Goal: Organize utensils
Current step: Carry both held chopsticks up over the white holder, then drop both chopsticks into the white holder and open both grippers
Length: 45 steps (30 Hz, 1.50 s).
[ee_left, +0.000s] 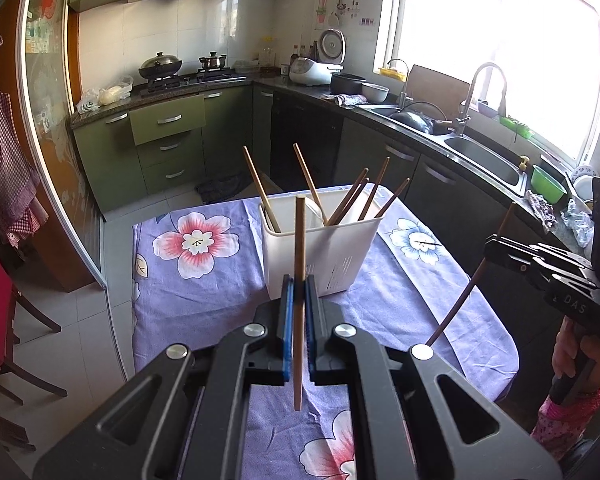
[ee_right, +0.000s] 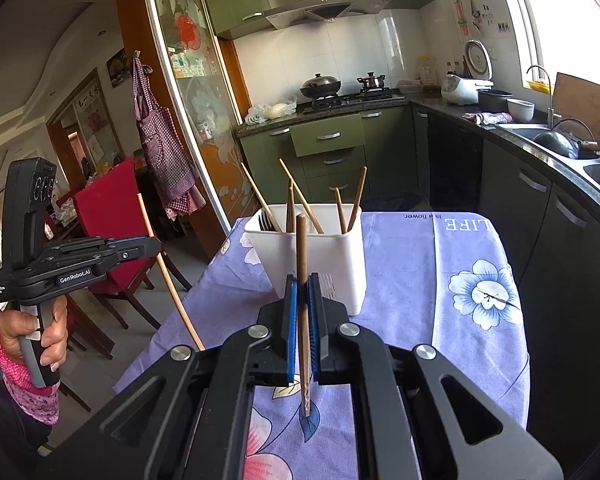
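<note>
Two grippers, left gripper [ee_left: 299, 300], right gripper [ee_right: 303, 304], one chopstick [ee_left: 299, 248] each

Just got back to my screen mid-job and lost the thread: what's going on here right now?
A person is sorting chopsticks with a hand-held gripper in each hand. The left hand-held gripper is shut on a light wooden chopstick, held roughly upright. The right hand-held gripper is shut on a darker chopstick, also near vertical. Both hover above the floral tablecloth, short of the white utensil holder, which already has several chopsticks leaning in it. Neither held chopstick is in the holder yet.
</note>
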Motion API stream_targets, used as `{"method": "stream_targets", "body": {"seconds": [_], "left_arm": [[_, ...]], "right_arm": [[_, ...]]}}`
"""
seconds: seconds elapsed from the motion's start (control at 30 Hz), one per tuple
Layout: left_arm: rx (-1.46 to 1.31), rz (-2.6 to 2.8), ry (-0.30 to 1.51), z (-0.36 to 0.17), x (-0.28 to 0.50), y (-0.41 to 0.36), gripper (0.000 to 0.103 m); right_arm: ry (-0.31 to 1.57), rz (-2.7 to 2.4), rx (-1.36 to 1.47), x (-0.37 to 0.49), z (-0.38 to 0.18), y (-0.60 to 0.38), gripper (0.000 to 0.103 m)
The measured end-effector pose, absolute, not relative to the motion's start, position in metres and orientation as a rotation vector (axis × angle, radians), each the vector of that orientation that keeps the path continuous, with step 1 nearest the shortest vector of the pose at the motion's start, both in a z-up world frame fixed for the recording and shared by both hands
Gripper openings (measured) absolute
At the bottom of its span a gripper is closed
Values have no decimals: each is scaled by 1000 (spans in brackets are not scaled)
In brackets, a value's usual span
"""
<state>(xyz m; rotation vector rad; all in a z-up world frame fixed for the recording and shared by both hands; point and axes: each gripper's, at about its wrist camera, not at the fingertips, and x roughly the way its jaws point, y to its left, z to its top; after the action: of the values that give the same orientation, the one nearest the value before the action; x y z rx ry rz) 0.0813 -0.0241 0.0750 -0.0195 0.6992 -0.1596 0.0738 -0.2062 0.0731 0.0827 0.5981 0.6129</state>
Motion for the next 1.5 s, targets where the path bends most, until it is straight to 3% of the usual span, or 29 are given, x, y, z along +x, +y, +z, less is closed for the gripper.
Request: {"method": "stream_targets", "body": {"seconds": [0.73,1.07,1.43,1.5], "left_arm": [[-15,-129,380,200,140,-37,5],[-36,-96,453,149,199,-38,5],[-17,-102,538,84,203,-45,6],[-14,-97,544,77,202,-48,15]], "right_arm": [[313,522,118,144,212,-178,6],[385,477,127,206,179,-155,6],[538,477,55,227,106,-123,6],[564,473,42,226,93,-119,7]]}}
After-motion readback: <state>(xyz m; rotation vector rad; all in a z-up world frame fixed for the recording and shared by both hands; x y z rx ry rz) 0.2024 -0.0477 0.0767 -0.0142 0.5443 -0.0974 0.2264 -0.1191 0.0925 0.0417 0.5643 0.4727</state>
